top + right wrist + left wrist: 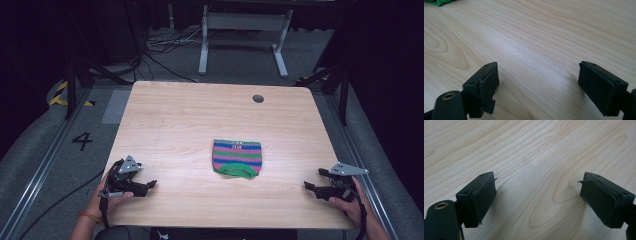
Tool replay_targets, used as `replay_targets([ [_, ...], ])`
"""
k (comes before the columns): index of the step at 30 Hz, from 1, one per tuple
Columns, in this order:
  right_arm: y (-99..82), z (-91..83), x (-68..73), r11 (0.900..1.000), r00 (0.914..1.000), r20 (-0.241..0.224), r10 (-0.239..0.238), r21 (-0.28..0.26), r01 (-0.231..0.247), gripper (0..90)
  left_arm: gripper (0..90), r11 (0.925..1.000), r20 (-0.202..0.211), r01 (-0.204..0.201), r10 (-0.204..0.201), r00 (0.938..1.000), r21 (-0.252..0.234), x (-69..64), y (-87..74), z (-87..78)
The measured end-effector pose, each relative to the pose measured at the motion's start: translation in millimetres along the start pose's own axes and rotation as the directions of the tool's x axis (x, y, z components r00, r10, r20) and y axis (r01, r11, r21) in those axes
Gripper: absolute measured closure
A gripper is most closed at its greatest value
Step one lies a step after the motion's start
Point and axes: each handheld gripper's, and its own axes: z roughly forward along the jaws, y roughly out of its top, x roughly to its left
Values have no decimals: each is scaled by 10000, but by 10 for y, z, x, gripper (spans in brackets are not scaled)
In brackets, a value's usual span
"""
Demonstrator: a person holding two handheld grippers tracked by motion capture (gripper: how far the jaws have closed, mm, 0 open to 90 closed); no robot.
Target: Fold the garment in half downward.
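Striped knit pouch (237, 158) — midway between grippers

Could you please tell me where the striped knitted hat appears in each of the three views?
High view: striped knitted hat lies flat right of the table's middle.
Left gripper view: bare wood between the open jaws.
Right gripper view: a green edge at the top left corner.
Shared landmark: the light wooden table.

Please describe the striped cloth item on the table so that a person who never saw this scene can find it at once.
Look at the light wooden table with a small round hole near its far edge. Toward the near side, a little right of the middle, lies a small knitted pouch, flat on the wood. It is the one colourful thing there, striped pink, green and blue with a green rim.
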Motion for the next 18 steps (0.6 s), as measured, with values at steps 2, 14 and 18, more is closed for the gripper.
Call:
replay_targets([
  [2,0,2,0,10000,10000,-14,-27,11,27,167,135,10000,4,-1,1,10000,3,1,0,0],
  [14,-1,2,7,10000,10000,24,-9,9,9,164,113,9998,-254,201,-200,9995,51,-20,17,17],
  [18,-1,2,5,10000,10000,29,4,30,-4,160,106,9995,-253,307,-305,9992,80,-24,17,21],
])
